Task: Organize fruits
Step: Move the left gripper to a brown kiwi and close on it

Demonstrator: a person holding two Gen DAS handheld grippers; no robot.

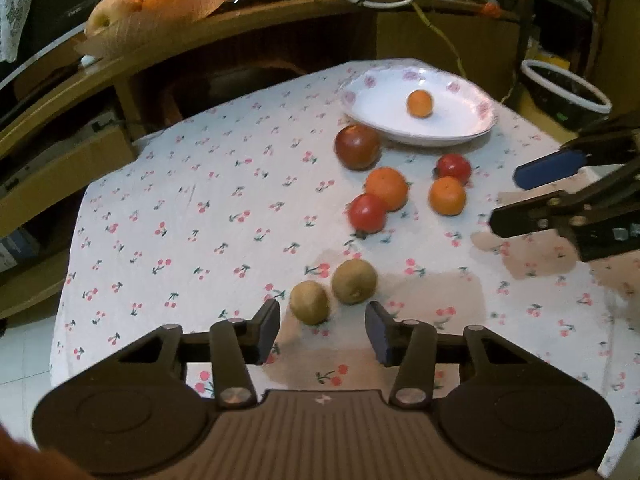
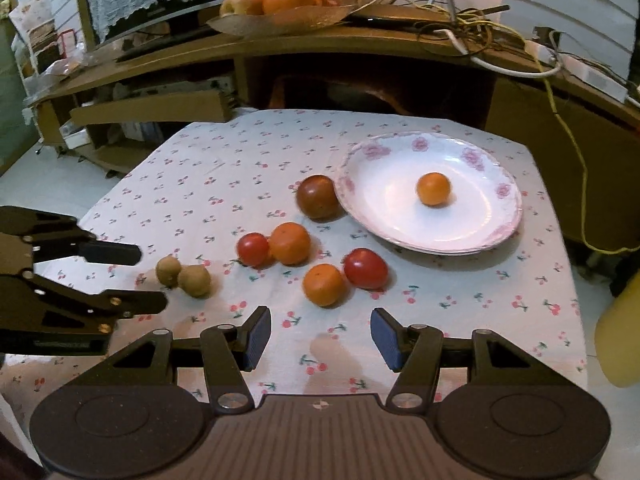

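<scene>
Cherry-print cloth covers the small table [image 1: 168, 216], and on it two fuzzy brown kiwis [image 1: 309, 302] lie side by side, touching, just ahead of the left gripper [image 1: 323, 328], a little toward its left finger. Its jaws are partly open with nothing held, and it is the nearer one. Farther on sit red tomatoes and oranges, then the white flowered plate [image 1: 472, 128]; the right gripper [image 2: 320, 336] is open, empty, near an orange [image 2: 324, 284].
</scene>
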